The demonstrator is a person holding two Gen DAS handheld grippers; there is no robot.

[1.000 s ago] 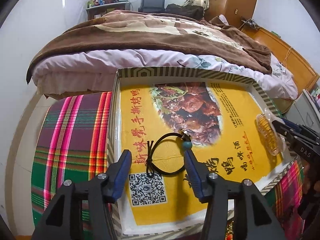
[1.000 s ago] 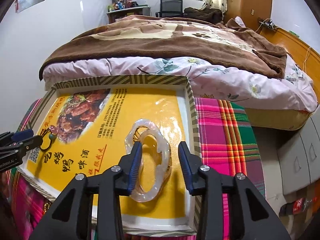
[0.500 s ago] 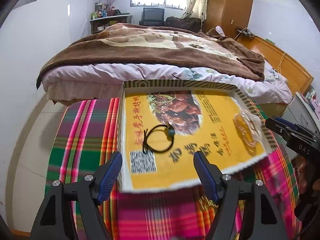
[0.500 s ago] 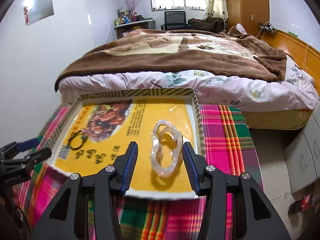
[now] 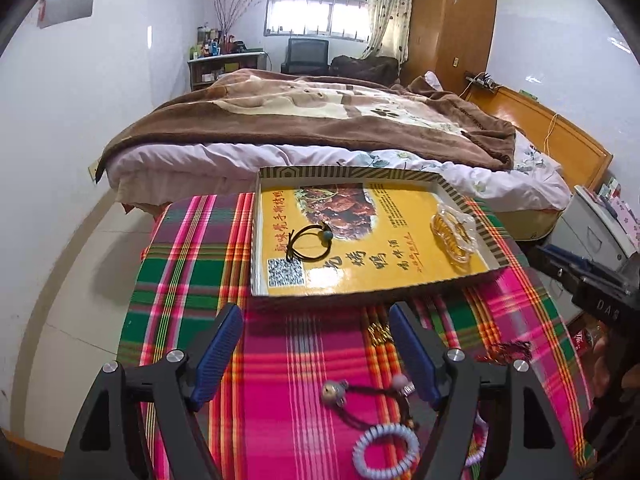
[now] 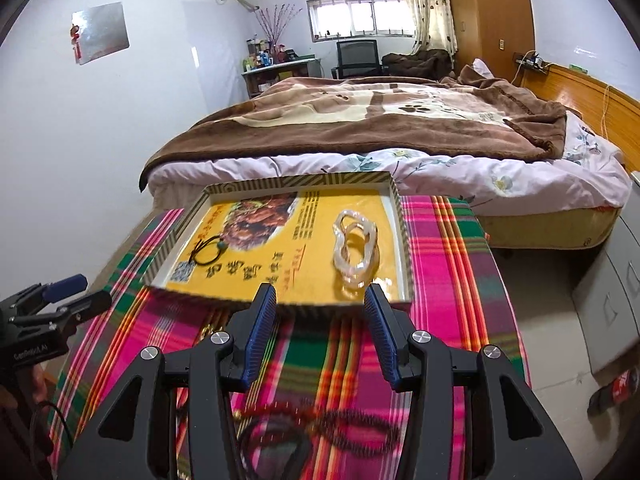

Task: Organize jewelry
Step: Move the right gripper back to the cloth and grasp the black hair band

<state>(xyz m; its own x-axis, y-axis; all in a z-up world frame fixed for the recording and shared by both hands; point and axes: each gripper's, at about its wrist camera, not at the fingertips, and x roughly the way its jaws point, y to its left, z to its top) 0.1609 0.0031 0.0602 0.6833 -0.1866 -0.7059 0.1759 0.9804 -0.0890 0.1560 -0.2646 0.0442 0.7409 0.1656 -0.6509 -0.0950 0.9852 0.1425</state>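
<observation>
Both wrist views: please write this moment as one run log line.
tray: holds cord bracelet, clear bangles | left gripper: open, empty, just opening | right gripper: open, empty | cloth: more jewelry waiting

Both grippers have drawn back from the yellow box lid [image 5: 420, 276], jaws just opened and empty. The left gripper [image 5: 316, 344] has left the black cord bracelet [image 5: 310, 240] inside; the right gripper [image 6: 320, 320] has released the clear bangle [image 6: 356, 246].

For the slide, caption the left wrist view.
Open left hand-held gripper above plaid cloth; black cord bracelet in yellow box lid.
</observation>
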